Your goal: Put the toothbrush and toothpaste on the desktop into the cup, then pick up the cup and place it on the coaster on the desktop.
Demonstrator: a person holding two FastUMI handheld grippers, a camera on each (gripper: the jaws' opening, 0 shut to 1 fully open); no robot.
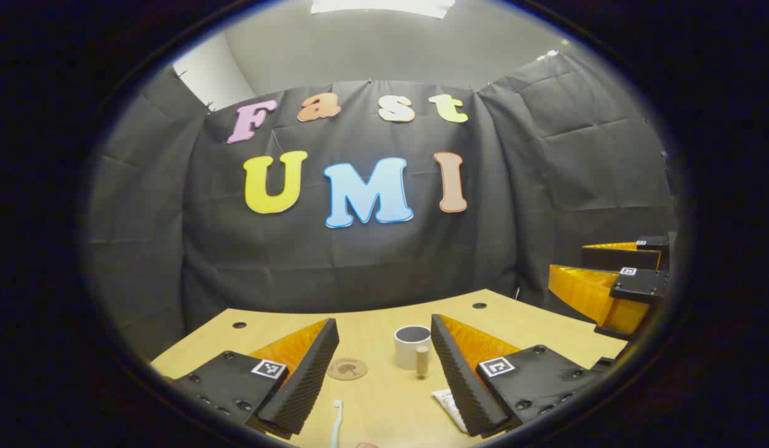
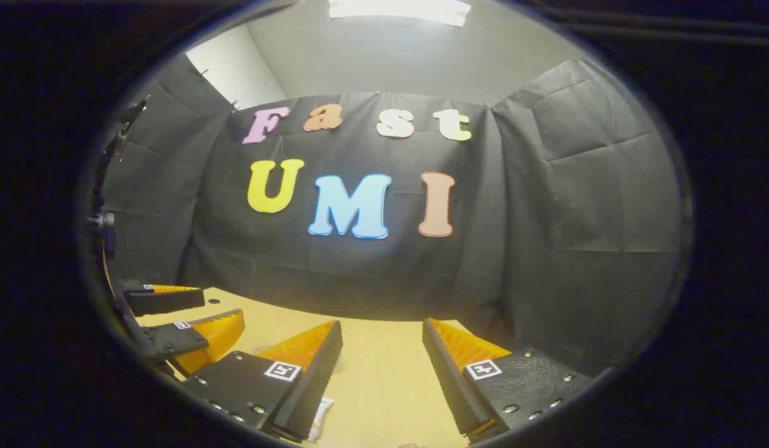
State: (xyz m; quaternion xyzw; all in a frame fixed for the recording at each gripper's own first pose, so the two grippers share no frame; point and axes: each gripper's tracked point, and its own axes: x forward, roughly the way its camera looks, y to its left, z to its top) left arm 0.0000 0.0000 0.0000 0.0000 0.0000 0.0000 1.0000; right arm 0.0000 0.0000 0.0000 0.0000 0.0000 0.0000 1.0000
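Toothbrush (image 1: 336, 423) lies at the bench's (image 1: 372, 323) near edge, just under the left tool (image 1: 384, 361), whose fingers stand wide apart, holding nothing. Toothpaste tube (image 1: 448, 404) sits beside it, partly hidden by one finger. Cup (image 1: 412, 347) stands upright mid-bench, small wooden peg (image 1: 422, 361) in front, coaster (image 1: 347, 368) near it toward the left edge. Right tool (image 2: 381, 367) also apart, empty, toothpaste (image 2: 321, 418) peeking by its finger. Likely first step: lower over the brush handle, close across its width, lift level, then tip it head-up into the cup.
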